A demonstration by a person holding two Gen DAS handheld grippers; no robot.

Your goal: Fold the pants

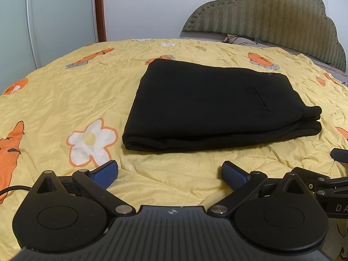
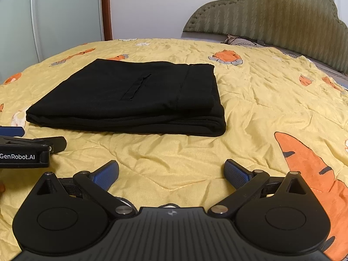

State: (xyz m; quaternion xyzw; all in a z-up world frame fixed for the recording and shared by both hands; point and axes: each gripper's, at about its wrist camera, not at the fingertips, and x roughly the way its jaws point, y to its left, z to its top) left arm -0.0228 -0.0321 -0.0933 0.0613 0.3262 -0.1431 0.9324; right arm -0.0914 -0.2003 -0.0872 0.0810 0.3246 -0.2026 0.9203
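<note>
Black pants [image 1: 208, 104] lie folded into a flat, layered rectangle on a yellow quilt [image 1: 169, 169] printed with white flowers and orange carrots, their stacked fold edges facing the near side and a slit pocket showing on the top layer. The left gripper [image 1: 169, 175] rests low over the quilt just short of the bundle's near edge, its blue-padded fingers [image 1: 106, 174] spread wide and holding nothing. The right gripper [image 2: 171, 174] sits likewise released, fingers apart and empty, with the pants [image 2: 130, 95] ahead and to its left. In the right wrist view the left gripper's body is seen at the left, near the pants' near left corner. Bare quilt runs between both grippers and the garment, and a broad stretch lies open to the right of the bundle. A padded olive headboard [image 1: 271, 15] bounds the far right; a frosted sliding door [image 1: 54, 17] stands at far left.
</note>
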